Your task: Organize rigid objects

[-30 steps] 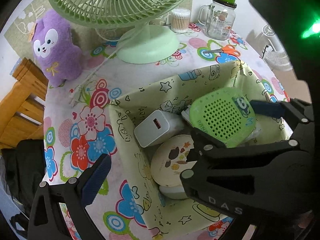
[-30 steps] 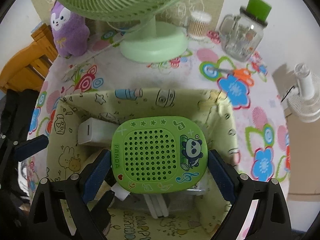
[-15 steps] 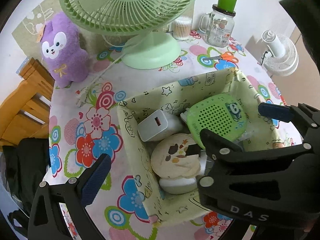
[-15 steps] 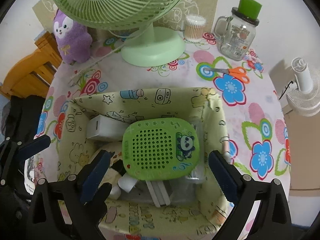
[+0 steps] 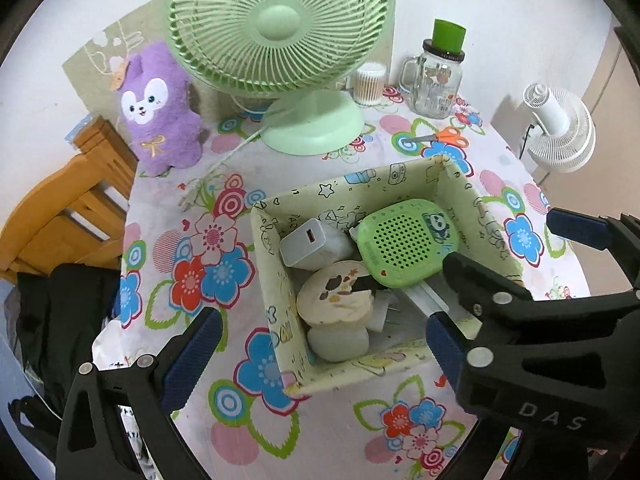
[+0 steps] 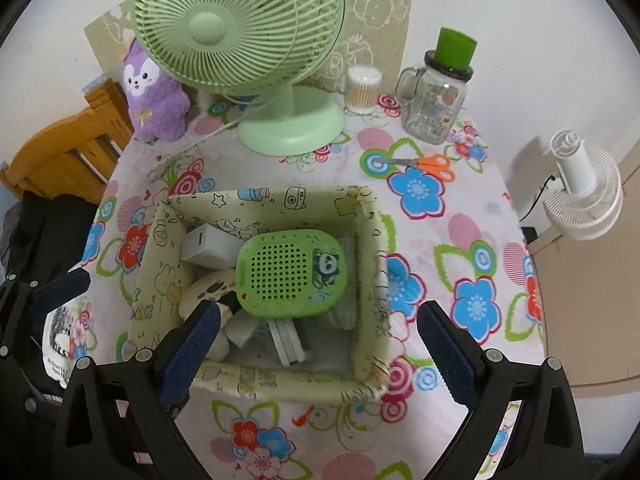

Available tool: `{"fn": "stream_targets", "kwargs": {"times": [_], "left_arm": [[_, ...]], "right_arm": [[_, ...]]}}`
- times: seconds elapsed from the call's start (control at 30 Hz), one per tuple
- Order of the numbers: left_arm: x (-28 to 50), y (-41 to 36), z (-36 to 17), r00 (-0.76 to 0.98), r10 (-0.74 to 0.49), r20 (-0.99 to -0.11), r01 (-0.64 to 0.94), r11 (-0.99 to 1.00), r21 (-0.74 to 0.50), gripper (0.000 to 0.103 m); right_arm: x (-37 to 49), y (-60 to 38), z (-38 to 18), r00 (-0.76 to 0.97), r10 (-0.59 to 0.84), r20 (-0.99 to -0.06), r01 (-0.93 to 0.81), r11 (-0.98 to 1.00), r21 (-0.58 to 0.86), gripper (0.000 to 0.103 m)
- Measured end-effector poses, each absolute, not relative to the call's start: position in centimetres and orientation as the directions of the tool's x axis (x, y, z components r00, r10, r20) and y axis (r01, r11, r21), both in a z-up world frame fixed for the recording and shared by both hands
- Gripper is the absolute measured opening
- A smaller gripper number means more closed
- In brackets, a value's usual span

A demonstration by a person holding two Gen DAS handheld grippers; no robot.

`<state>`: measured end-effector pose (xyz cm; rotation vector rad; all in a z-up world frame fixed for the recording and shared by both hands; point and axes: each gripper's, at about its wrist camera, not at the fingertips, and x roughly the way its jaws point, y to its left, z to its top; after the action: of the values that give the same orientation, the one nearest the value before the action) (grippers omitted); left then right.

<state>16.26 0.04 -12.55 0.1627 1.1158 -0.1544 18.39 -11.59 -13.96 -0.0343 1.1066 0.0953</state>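
A pale green fabric box [image 5: 272, 280] [image 6: 168, 280] stands on the flowered table. Inside lie a green panda speaker [image 5: 404, 246] [image 6: 290, 278], a white charger [image 5: 310, 242] [image 6: 206, 244], a cream round case [image 5: 334, 294] [image 6: 208, 290] and a few white items. My left gripper [image 5: 316, 354] is open and empty, above the box's near edge. My right gripper [image 6: 314, 352] is open and empty above the box's near wall; it also shows in the left wrist view [image 5: 520, 276], to the right of the box.
Behind the box stand a green desk fan [image 5: 280, 40] [image 6: 240, 32], a purple plush [image 5: 158, 108] [image 6: 154, 96], a cotton-swab tub [image 6: 362, 90] and a glass jar with green lid [image 5: 438, 76] [image 6: 438, 96]. Orange scissors [image 6: 424, 164] lie near it. A white fan [image 6: 580, 196] and wooden chair [image 5: 60, 208] flank the table.
Both grippers have drawn back and up from the box. The right gripper, close around the green speaker a second ago, is now clear of it; the speaker rests in the box.
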Motion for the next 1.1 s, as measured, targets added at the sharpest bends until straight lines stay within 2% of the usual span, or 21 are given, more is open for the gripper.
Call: {"fn": "stream_targets", "kwargs": {"times": [0.43, 1.1], "left_arm": [[12.1, -0.6, -9.1, 0.486, -0.003, -0.874, 0.136, 0.988, 0.072, 0.103], [5.4, -0.2, -1.5, 0.627, 0.042, -0.778, 0.040, 0.995, 0.086, 0.103]], "right_arm": [[14.2, -13.4, -10.2, 0.513, 0.068, -0.856, -0.123, 0.992, 0.006, 0.100], [7.2, -17.2, -3.0, 0.652, 0.100, -0.752, -0.113, 0.993, 0.034, 0.100]]}}
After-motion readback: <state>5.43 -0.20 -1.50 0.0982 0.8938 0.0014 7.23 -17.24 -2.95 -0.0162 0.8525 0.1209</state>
